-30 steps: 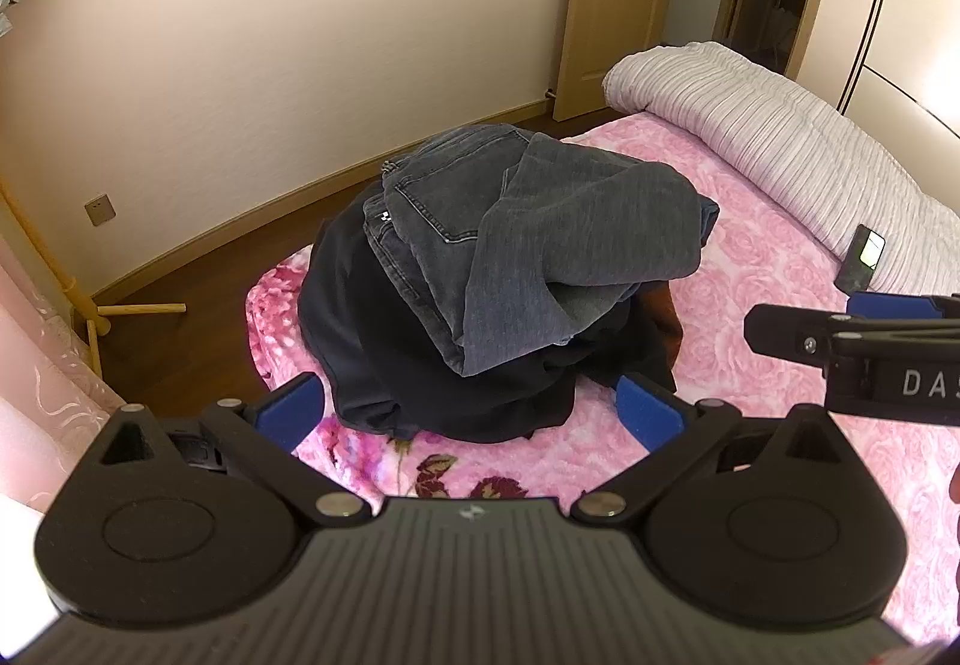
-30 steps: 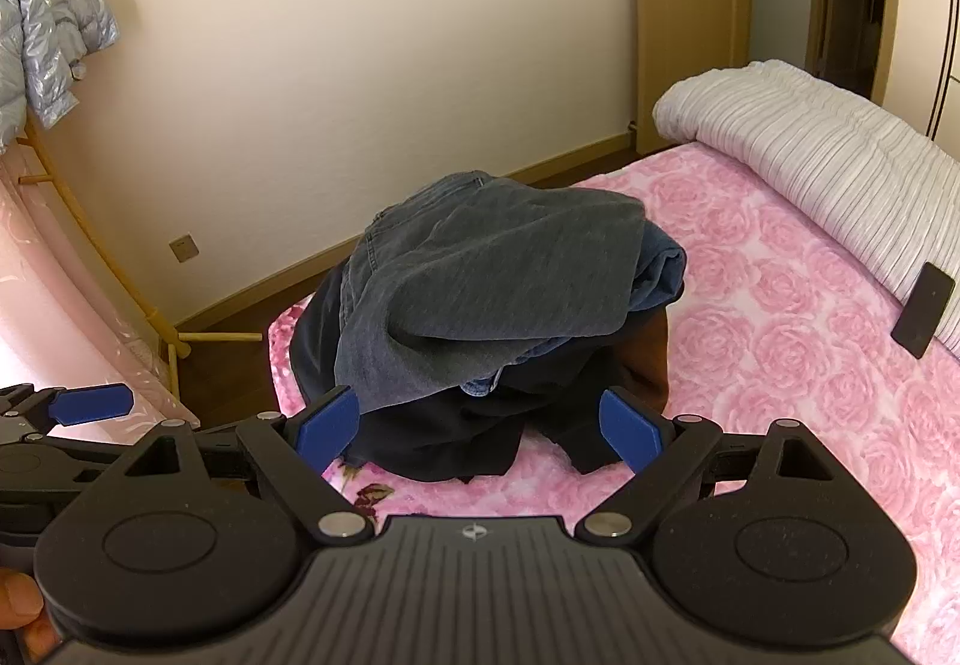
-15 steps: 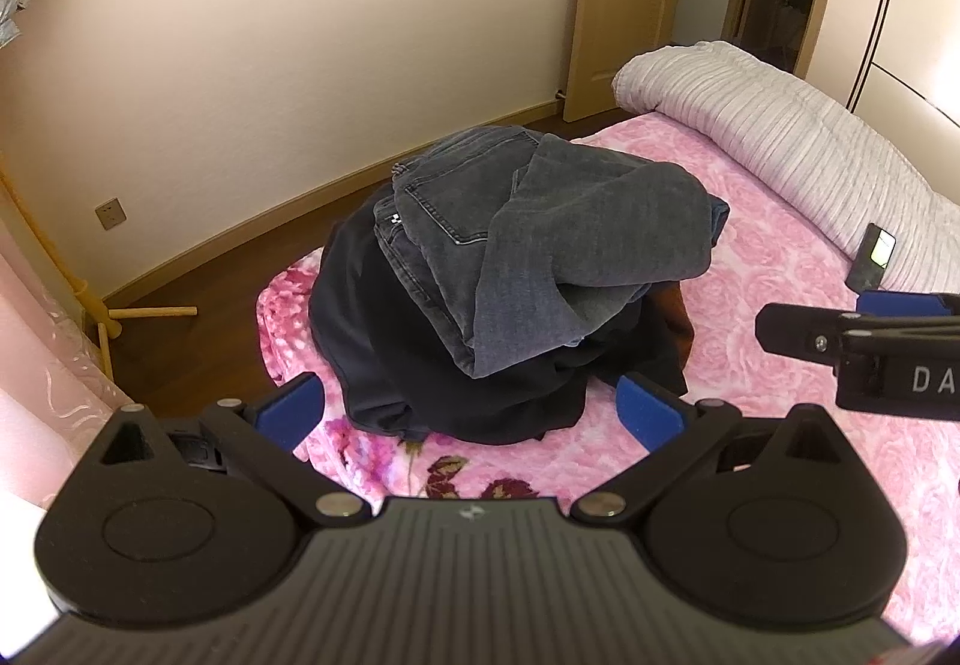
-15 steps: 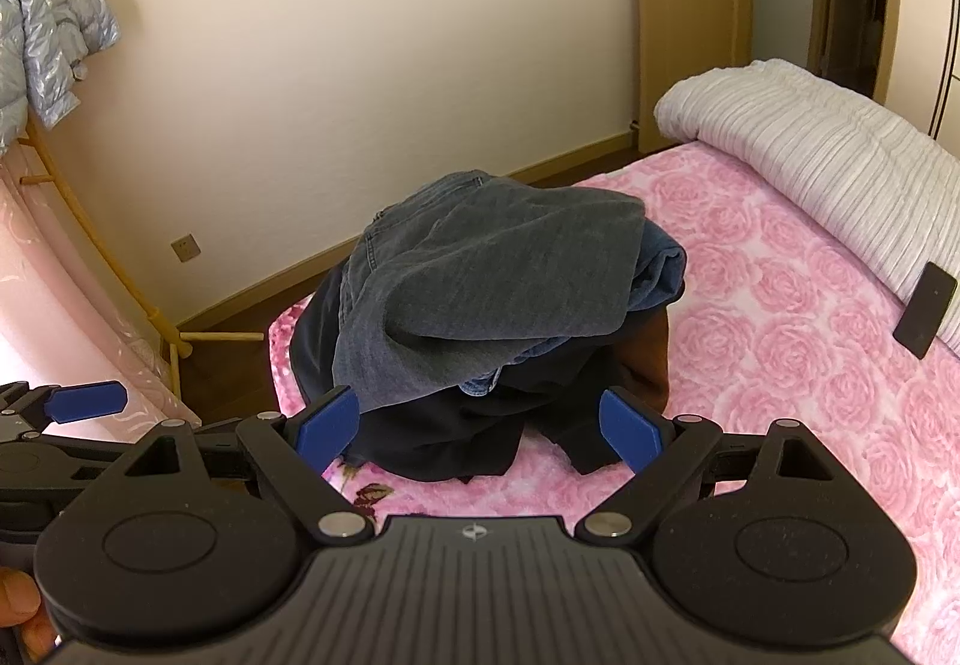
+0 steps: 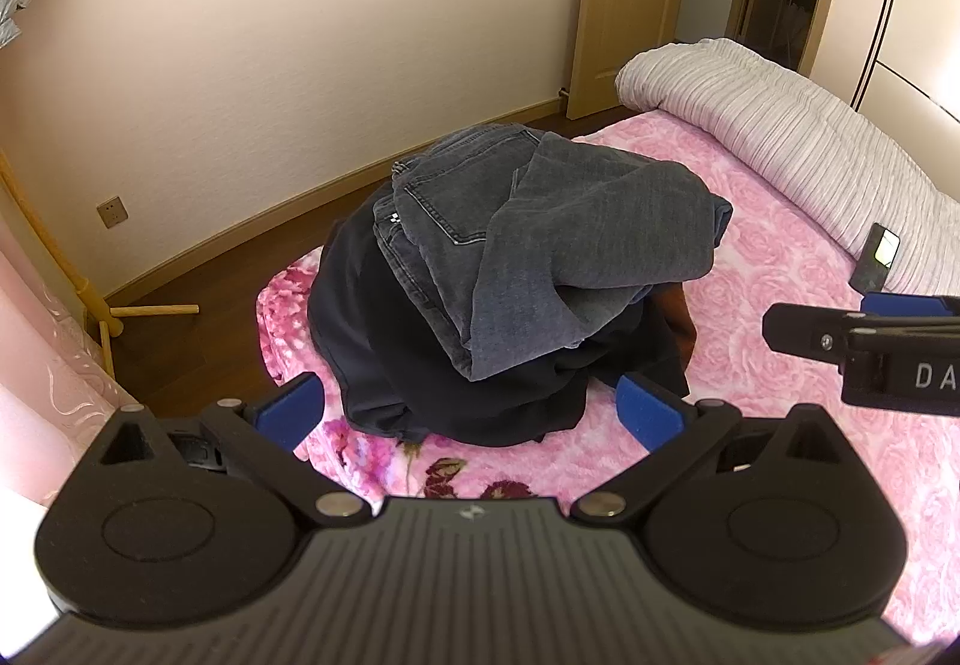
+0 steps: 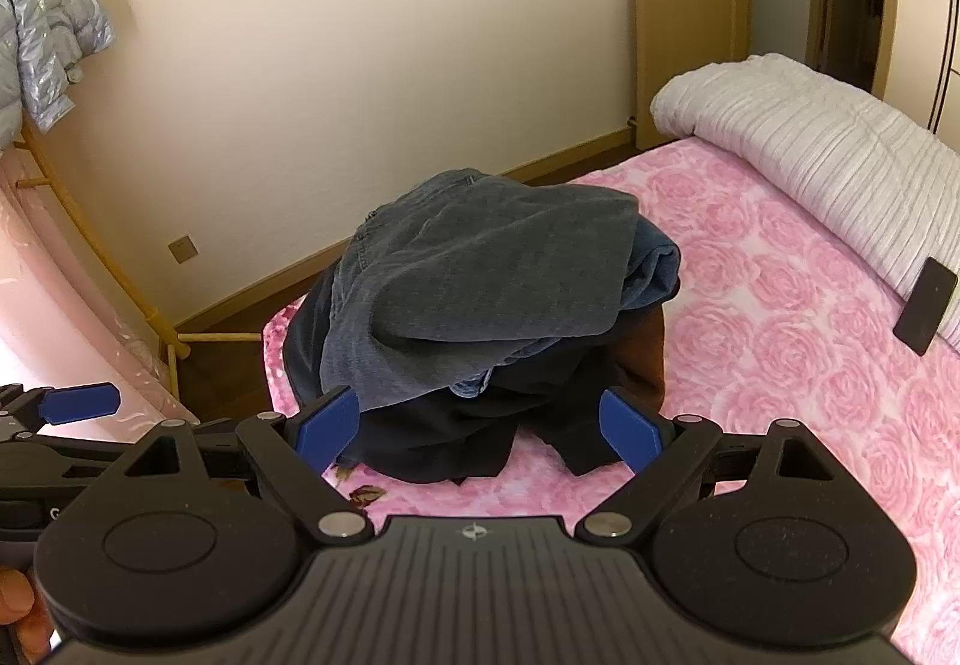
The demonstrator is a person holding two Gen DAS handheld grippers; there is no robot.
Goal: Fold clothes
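Pile of clothes sits near the foot corner of the bed (image 5: 780, 221), on the pink rose blanket: grey jeans (image 5: 540, 221) slumped on top, loosely doubled over w/ a back pocket showing, a black garment (image 5: 384, 341) spread underneath, and a bit of brown fabric (image 6: 645, 359) poking out on the right side. Both claws hang just short of the heap, empty, nothing between the pads. Left gripper (image 5: 471, 410) has its jaws wide apart, framing the near edge of the black garment; right gripper (image 6: 480, 422) also spread wide, its blue pads either side of the pile's front hem, approx level w/ it but not touching. Can't tell from here whether this heap is waiting to be folded or is a rough stack already set down; the jeans look bunched rather than flat, so I'd guess more work is due. If so, doing it well means pinching one layer only, e.g. the jeans at the waistband and one leg end, lifting clear of the black piece below, then laying it flat on bare blanket. A phone (image 6: 924, 305) leans against the rolled striped duvet (image 6: 810, 137), well apart from it all.
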